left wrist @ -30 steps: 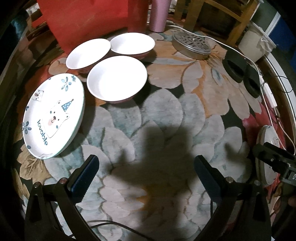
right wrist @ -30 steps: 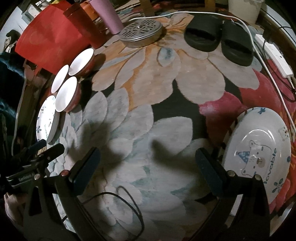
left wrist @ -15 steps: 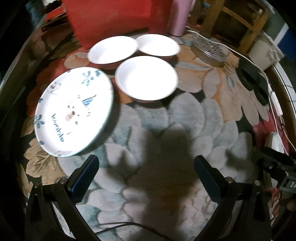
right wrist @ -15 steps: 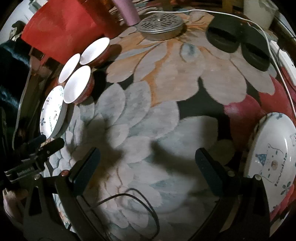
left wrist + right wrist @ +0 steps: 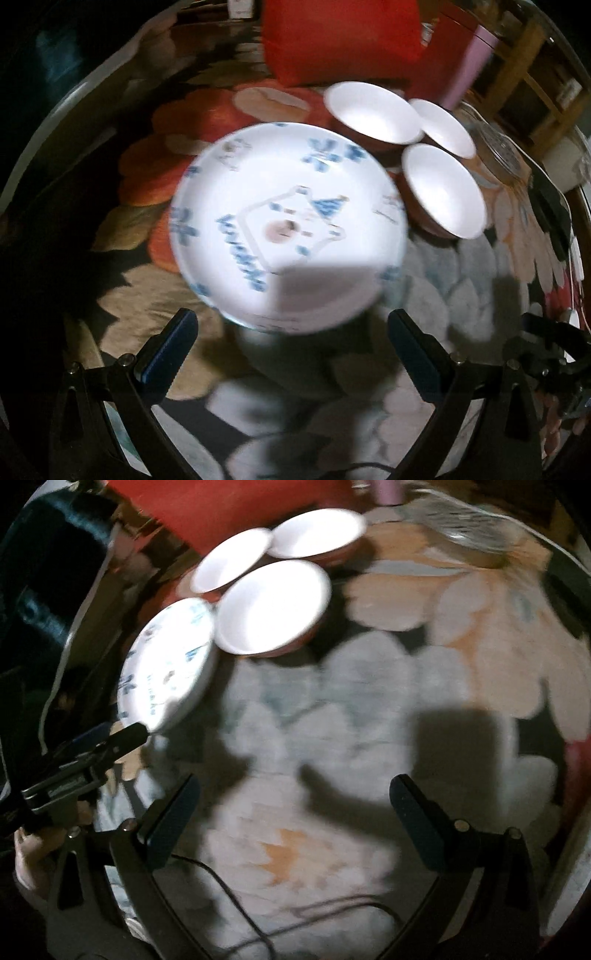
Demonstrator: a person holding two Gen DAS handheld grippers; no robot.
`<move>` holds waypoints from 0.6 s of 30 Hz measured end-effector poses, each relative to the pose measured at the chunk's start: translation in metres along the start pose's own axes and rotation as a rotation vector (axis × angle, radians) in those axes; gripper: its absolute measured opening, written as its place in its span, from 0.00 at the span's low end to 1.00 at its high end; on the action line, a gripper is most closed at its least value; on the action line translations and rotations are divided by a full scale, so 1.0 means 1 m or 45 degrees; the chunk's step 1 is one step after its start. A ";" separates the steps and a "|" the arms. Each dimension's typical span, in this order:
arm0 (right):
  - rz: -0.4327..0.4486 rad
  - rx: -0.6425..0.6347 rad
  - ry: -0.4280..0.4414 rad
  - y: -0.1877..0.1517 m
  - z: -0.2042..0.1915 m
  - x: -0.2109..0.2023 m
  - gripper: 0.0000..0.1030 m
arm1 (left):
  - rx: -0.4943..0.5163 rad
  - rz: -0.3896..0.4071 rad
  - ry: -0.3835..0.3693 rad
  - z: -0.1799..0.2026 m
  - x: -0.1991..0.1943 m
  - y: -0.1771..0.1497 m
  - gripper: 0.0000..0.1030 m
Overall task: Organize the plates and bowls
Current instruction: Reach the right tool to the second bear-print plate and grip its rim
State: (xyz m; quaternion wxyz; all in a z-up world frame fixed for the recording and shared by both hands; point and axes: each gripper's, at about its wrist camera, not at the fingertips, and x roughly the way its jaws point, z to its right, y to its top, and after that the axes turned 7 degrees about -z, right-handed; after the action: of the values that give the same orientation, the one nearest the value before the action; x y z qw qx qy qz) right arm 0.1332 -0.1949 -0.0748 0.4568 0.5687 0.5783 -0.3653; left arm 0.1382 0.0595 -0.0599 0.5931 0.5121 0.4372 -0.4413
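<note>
A white plate with a blue bear print [image 5: 288,225] lies on the floral rug, straight ahead of my left gripper [image 5: 291,332], which is open and empty just short of its near rim. Three white bowls with red outsides [image 5: 441,190] [image 5: 371,112] [image 5: 443,127] sit close together behind the plate to the right. In the right wrist view the plate [image 5: 166,664] and bowls [image 5: 271,605] lie at upper left. My right gripper [image 5: 293,797] is open and empty over the rug. The left gripper [image 5: 110,742] shows at the plate's near edge there.
A red bag [image 5: 340,40] and a pink cup [image 5: 467,64] stand behind the bowls. A round metal grate [image 5: 469,535] lies at the back right. A black cable [image 5: 236,897] runs over the rug near me. Wooden furniture [image 5: 535,85] stands at far right.
Both grippers swung left and forward. The bear plate moved from left of the left gripper to straight ahead and closer. The second plate at the right left the right wrist view.
</note>
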 end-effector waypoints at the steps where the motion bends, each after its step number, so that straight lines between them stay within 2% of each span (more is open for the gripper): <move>1: -0.009 -0.005 0.021 0.003 -0.007 0.004 0.99 | -0.010 -0.002 -0.006 -0.009 0.001 0.002 0.99; 4: -0.027 -0.008 0.063 0.016 -0.027 0.018 0.95 | -0.024 -0.003 -0.006 -0.027 0.002 0.008 0.99; 6: -0.033 -0.022 0.076 0.025 -0.041 0.027 0.84 | -0.024 0.007 -0.008 -0.039 0.003 0.013 0.99; 7: -0.035 -0.022 0.080 0.031 -0.048 0.032 0.82 | -0.025 0.009 -0.011 -0.044 0.004 0.015 0.99; 14: -0.044 0.102 0.079 0.057 -0.071 0.062 0.66 | -0.065 0.033 -0.068 -0.069 0.013 0.038 0.99; 16: -0.041 0.126 0.052 0.061 -0.074 0.069 0.59 | -0.059 0.035 -0.068 -0.070 0.016 0.045 0.97; 18: -0.046 0.141 0.024 0.063 -0.076 0.075 0.46 | -0.034 0.031 -0.071 -0.069 0.021 0.055 0.93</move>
State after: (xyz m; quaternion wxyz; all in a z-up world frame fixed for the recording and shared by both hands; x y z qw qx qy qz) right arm 0.1916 -0.0941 -0.1155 0.4127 0.5860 0.5715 -0.3995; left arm 0.1914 0.1313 -0.0751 0.6173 0.4968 0.4201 -0.4423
